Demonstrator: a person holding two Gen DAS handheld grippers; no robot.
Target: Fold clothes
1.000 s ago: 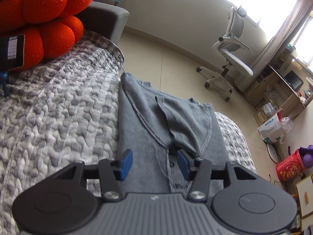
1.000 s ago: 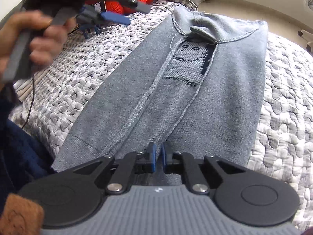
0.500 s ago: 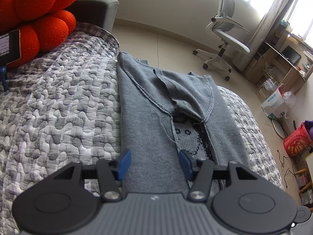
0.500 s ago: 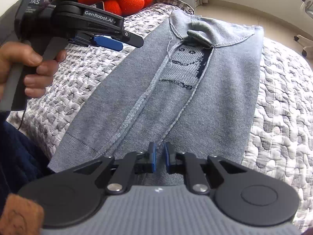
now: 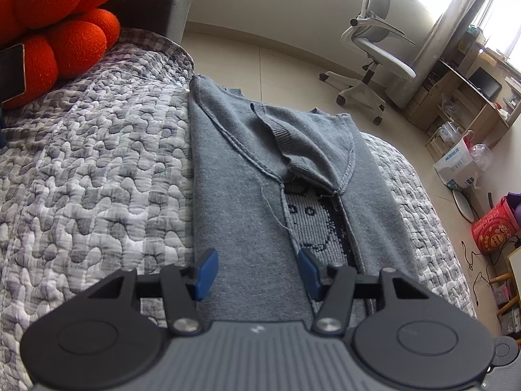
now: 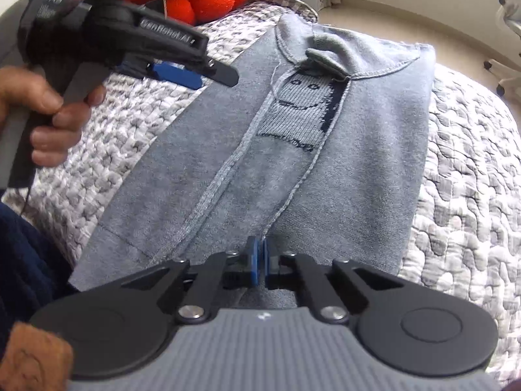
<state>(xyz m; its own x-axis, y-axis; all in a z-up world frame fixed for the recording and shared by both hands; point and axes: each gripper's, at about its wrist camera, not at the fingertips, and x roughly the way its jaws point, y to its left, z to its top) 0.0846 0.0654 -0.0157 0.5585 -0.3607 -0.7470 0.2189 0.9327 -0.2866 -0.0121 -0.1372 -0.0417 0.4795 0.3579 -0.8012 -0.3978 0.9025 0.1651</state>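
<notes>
Right claw [image 6: 259, 264] clamped, probably pinching the sweater [image 6: 358, 150] hem; left claw [image 5: 257, 273] half-open, empty above sweater, should grip matching hem corner.

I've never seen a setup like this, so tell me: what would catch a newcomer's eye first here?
Probably the grey sweater, lying lengthwise on the quilted bed cover with both sides folded in, so a knitted smiley face peeks out between them. Next, the bright orange knotted cushion at the far end of the bed. Then the black hand-held tools: the left claw open above the sweater, the right claw shut at its near end.
</notes>
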